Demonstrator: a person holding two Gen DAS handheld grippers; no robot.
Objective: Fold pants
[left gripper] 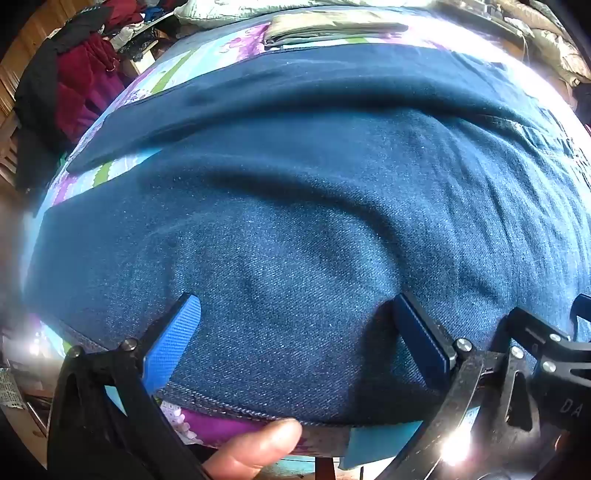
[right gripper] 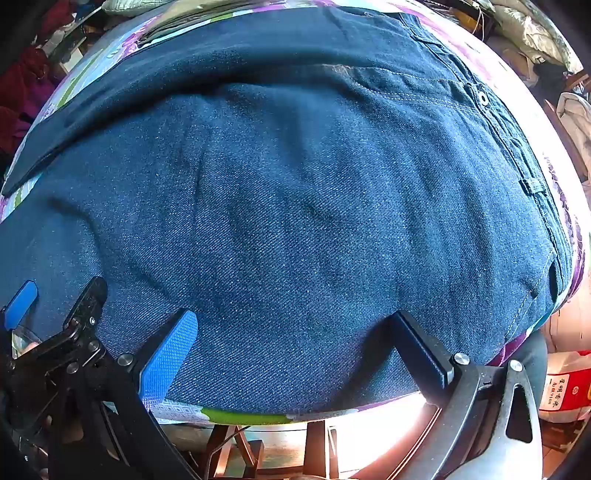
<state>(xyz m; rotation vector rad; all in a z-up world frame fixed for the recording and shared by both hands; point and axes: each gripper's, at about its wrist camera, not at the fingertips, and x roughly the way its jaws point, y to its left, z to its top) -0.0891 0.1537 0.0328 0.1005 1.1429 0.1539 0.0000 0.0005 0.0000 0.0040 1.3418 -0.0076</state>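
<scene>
Ahead of both grippers, dark denim pants (left gripper: 295, 229) lie spread over a floral-covered bed (left gripper: 221, 48), one leg folded across. Beyond them sits folded beige cloth (left gripper: 332, 27); red clothing (left gripper: 81, 85) is piled far left. The left gripper (left gripper: 295, 332) and right gripper (right gripper: 295, 343) gape wide over the near hem, beside a thumb (left gripper: 255, 450).

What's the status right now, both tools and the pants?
Left tool open, right tool open, both at the near edge. Jeans spread flat, unfolded, on the floral sheet. Nothing in the way.
</scene>
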